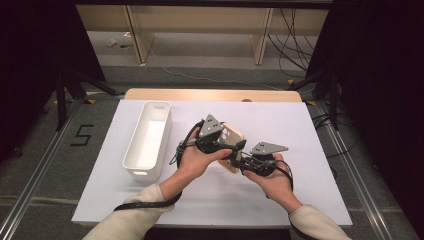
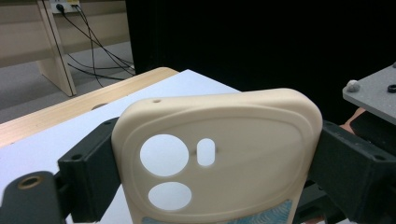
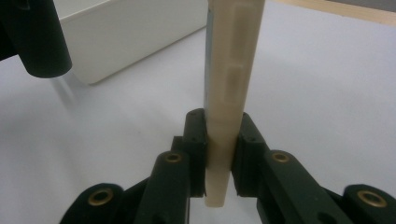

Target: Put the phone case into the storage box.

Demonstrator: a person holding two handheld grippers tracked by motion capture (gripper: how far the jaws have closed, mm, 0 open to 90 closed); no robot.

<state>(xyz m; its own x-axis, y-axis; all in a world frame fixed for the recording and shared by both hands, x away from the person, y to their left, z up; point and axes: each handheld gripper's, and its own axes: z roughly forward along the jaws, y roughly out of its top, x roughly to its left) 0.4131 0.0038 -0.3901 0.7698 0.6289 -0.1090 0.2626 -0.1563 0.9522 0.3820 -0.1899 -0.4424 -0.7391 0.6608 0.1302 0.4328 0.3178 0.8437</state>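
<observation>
A cream phone case (image 1: 231, 136) with round camera cut-outs is held above the white table sheet (image 1: 290, 125) by both grippers. In the left gripper view its back (image 2: 243, 140) faces the camera and spans the whole gap. My left gripper (image 2: 215, 161) is shut across the case's width, with a pad (image 2: 93, 158) pressed on each side edge. My right gripper (image 3: 219, 156) is shut on the thin edge of the case (image 3: 231, 70), which stands upright between its jaws. Seen from above, the left gripper (image 1: 231, 145) and the right gripper (image 1: 240, 162) meet at the case.
A long white bin (image 1: 147, 140) stands empty on the left of the sheet; its corner (image 3: 126, 32) lies behind the case. The right gripper's grey plate (image 2: 373, 91) shows at the right of the left gripper view. A wooden table edge (image 1: 210, 95) runs along the back.
</observation>
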